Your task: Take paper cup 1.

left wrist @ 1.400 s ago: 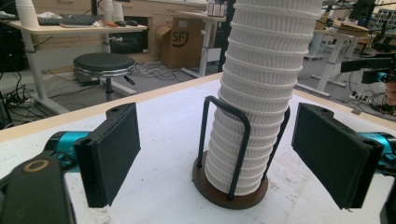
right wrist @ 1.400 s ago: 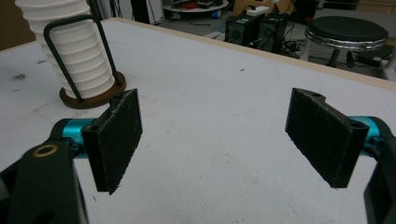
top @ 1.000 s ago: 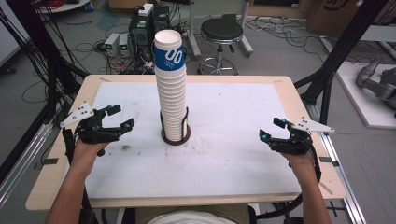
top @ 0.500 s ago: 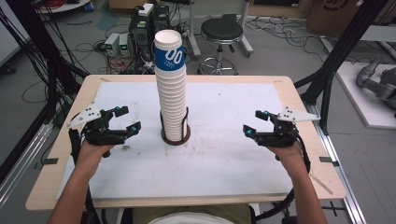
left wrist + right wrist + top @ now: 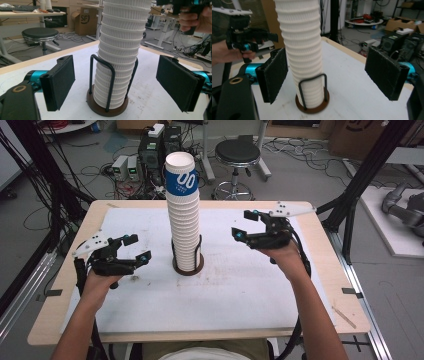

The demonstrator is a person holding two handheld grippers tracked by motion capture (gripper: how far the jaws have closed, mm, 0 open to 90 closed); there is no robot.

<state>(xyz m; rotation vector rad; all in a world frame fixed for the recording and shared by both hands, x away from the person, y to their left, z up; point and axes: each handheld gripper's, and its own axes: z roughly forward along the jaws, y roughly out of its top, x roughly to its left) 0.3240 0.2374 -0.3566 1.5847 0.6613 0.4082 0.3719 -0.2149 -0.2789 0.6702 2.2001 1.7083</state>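
At the centre of the high view, a tall stack of white ribbed paper cups [image 5: 183,215] stands upright in a black wire holder [image 5: 188,261] with a round brown base, set on the white mat [image 5: 230,295] that covers the desk [image 5: 345,310]. The top cup wears a blue band with white print.

My left gripper [image 5: 134,248] sits at middle left of that view, low over the mat, jaws apart with nothing between them, pointing toward the bottom of the stack. It is near the holder but not touching it. In the left gripper view, my two black pads [image 5: 58,81] frame the lower cups [image 5: 117,62] and the holder's wire loops [image 5: 102,82] with clear gaps on both sides.

My right gripper [image 5: 244,225] is right of centre, higher in the frame than the left, held off the mat and aimed at the stack's middle. Its jaws stand apart and empty. In the right gripper view the stack [image 5: 302,50] rises between my pads [image 5: 384,72], nearer the left one, and I cannot tell whether that pad touches the cups. My other hand with its gripper [image 5: 249,30] shows at upper left there.

A black round stool [image 5: 237,155] stands on the floor beyond the desk's far edge, top centre of the high view.
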